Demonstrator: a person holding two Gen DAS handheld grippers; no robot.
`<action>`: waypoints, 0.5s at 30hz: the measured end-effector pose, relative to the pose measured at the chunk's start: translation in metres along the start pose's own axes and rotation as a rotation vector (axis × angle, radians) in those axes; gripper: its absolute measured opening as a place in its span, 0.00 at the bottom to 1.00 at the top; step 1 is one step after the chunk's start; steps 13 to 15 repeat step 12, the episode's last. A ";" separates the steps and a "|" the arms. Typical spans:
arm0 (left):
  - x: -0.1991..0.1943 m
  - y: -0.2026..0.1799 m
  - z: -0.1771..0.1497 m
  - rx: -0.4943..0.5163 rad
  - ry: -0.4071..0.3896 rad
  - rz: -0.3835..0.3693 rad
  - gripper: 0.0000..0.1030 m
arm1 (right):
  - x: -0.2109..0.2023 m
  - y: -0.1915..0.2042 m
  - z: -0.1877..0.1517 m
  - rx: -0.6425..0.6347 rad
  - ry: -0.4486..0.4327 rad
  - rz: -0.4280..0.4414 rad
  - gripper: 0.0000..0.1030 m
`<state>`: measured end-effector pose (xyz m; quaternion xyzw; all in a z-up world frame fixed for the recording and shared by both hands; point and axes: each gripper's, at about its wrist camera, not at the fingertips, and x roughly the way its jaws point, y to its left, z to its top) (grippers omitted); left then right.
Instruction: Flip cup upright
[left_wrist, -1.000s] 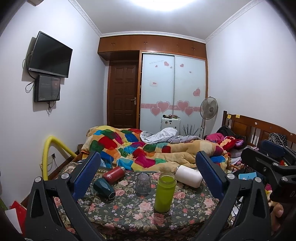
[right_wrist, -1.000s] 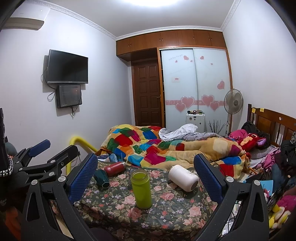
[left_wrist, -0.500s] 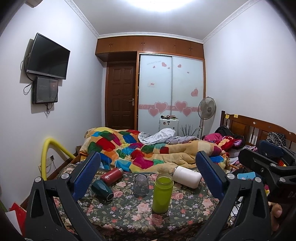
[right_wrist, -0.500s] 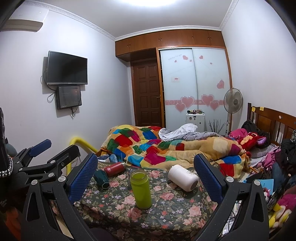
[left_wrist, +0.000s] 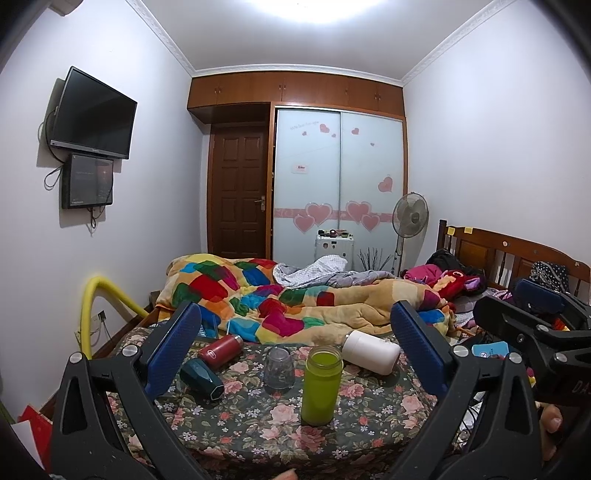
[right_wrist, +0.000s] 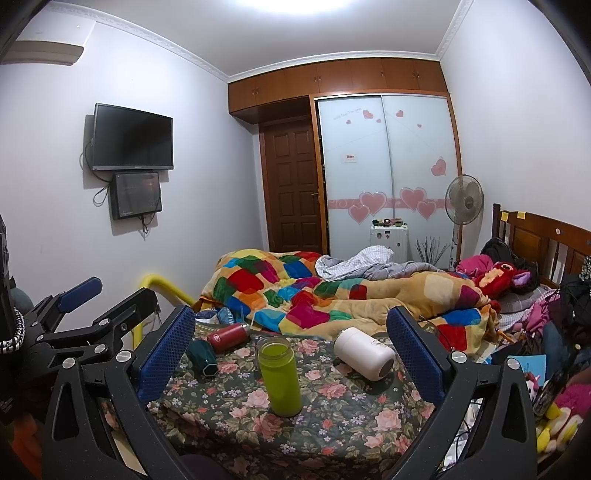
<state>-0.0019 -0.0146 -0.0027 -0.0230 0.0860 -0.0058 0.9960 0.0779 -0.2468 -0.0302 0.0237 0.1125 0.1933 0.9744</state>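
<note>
Both the left tool (left_wrist: 295, 347) and right tool (right_wrist: 291, 345) are hanging released above the floral surface (left_wrist: 369, 417); the clear cup (left_wrist: 279, 367) is sitting mouth-down ahead between the left tool's fingers

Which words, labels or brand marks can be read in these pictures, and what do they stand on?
"DA", cut off at the edge: on the body of the right gripper.
Red tag on the wardrobe door: too small.
Label on the red bottle: blurred.
</note>
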 end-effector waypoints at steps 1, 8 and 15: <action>0.000 0.000 0.000 0.001 0.001 0.000 1.00 | 0.000 -0.001 0.000 0.000 0.000 0.001 1.00; 0.004 0.003 -0.001 -0.001 0.011 -0.009 1.00 | 0.002 -0.003 -0.001 0.006 0.008 -0.004 1.00; 0.008 0.009 -0.005 -0.006 0.022 -0.001 1.00 | 0.008 0.001 -0.002 0.003 0.025 -0.006 1.00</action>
